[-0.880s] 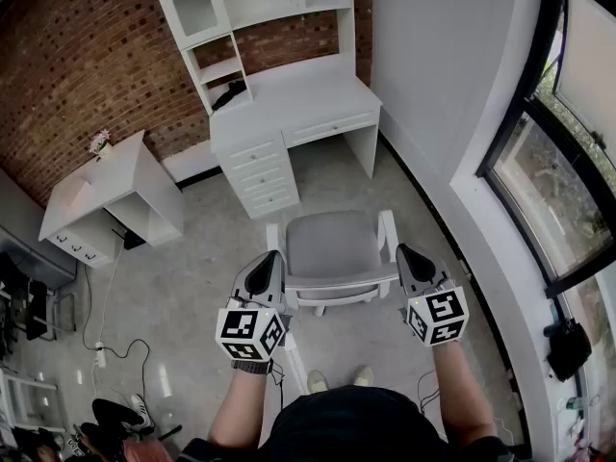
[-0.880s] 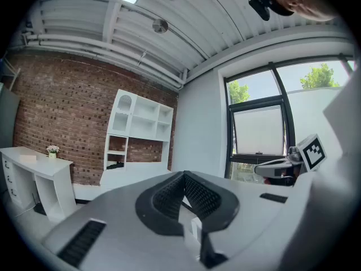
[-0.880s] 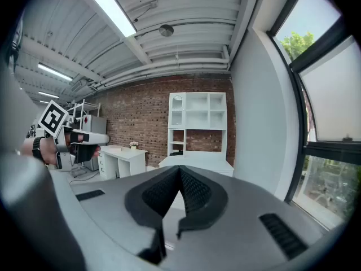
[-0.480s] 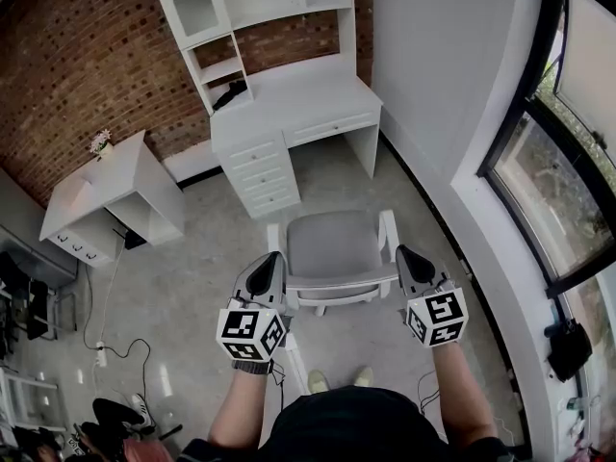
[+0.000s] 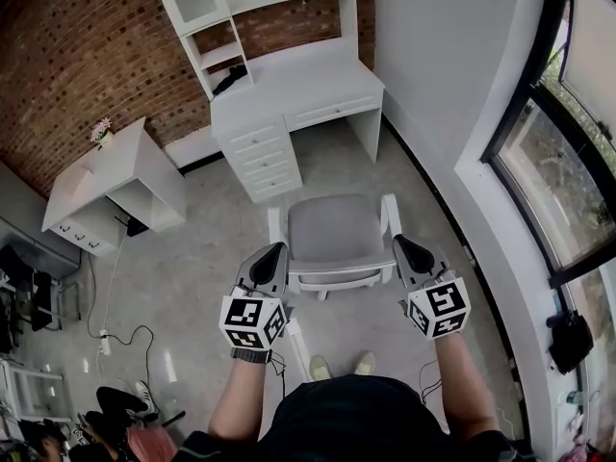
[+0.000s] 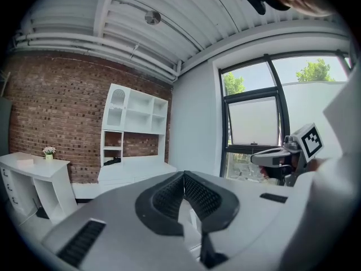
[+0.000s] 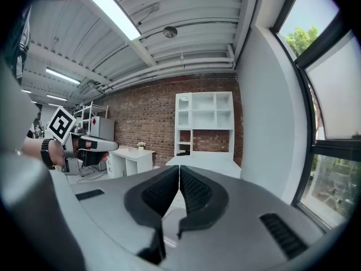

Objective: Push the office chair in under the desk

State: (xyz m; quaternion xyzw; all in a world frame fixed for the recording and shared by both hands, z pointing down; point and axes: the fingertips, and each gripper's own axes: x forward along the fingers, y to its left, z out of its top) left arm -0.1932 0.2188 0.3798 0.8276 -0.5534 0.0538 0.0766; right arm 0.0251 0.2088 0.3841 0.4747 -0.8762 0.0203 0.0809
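Little had changed. The left gripper [image 5: 272,254] and right gripper [image 5: 406,246], jaws together on nothing, flanked the office chair [image 5: 332,229] at its back. It stood before the desk [image 5: 308,85], short of its front edge, so the push remained.

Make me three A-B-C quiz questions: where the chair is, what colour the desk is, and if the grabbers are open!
1. Where is the office chair? A) under the desk B) on the floor before the desk C) on the desk
2. The desk's colour? A) black B) white C) green
3. The left gripper and right gripper? A) both shut B) both open C) one open
Answers: B, bare floor lies between them; B, white top and drawers; A, jaws meet in each gripper view.
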